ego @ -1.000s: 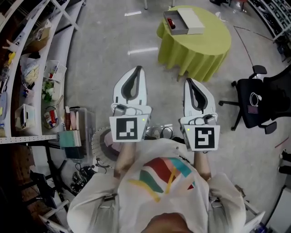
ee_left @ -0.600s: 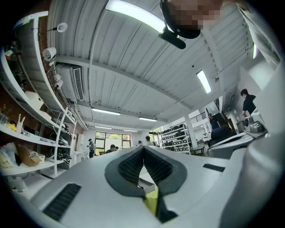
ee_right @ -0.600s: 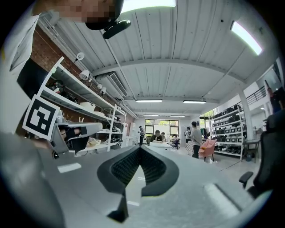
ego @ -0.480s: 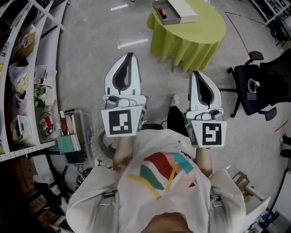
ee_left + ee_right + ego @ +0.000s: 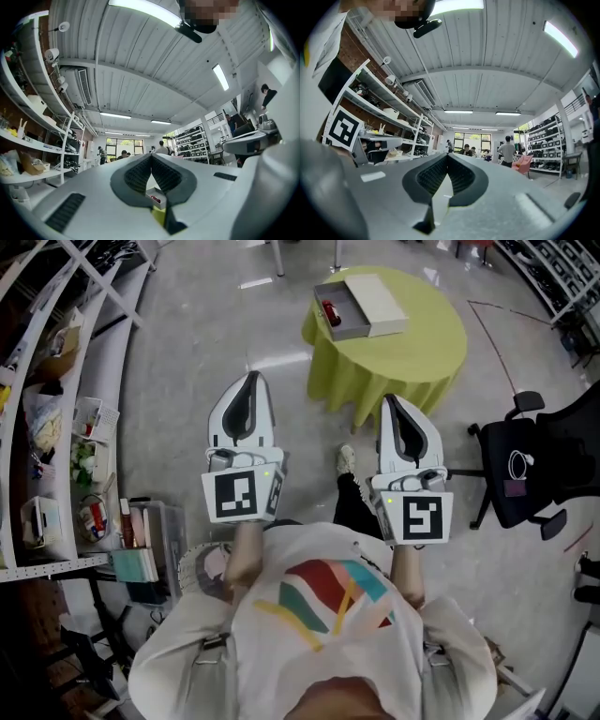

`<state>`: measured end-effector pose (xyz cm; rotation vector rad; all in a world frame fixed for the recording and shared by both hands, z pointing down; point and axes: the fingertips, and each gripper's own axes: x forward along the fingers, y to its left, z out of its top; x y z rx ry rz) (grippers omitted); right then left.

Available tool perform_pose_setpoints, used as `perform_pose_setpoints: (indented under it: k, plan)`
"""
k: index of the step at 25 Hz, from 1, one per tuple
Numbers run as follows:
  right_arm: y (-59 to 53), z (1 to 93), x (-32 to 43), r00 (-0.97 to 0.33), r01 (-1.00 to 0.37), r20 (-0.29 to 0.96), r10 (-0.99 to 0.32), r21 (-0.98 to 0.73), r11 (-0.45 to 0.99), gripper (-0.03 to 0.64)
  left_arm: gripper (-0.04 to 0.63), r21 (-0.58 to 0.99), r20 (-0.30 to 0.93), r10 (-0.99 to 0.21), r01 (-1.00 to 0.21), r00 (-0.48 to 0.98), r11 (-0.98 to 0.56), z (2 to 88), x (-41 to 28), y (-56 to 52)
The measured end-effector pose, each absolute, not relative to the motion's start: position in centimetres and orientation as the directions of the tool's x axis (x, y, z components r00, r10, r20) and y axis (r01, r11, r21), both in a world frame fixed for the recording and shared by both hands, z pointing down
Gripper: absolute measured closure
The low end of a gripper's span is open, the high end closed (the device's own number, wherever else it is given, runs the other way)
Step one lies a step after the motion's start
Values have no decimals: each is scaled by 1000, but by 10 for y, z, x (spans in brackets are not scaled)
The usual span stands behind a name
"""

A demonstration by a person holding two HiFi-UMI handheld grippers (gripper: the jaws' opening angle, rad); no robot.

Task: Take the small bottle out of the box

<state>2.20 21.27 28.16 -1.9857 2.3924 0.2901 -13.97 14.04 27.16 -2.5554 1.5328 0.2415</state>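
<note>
- The left gripper (image 5: 251, 381) is held up over the floor (image 5: 187, 343). Its jaws are closed together and there is nothing between them.
- The right gripper (image 5: 390, 401) is beside it, a bit apart. Its jaws are closed together too, and it holds nothing.
- Both grippers point toward a round table (image 5: 417, 348) with a yellow-green cloth. They are well away from it and touch nothing.
- A grey box (image 5: 339, 331) sits open on the table, near the far left edge.
- A small red thing (image 5: 330, 311) lies in the left part of the box. It is tiny from here, so it is probably the bottle, still inside.
- A flat white piece (image 5: 377, 298) fills the right part of the box. It may be the lid.
- A black chair (image 5: 525, 460) stands on the floor to the right of the table.
- Shelves (image 5: 56, 427) full of stuff run along the left side.
</note>
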Motion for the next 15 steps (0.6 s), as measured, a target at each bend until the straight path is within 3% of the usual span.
perform_pose_setpoints:
  k: [15]
  plan:
    - [-23,281,141,-311,-950,-48,-949,55,309,614,580,-8,-217,-905,-928,366,-374,240,-40,-59]
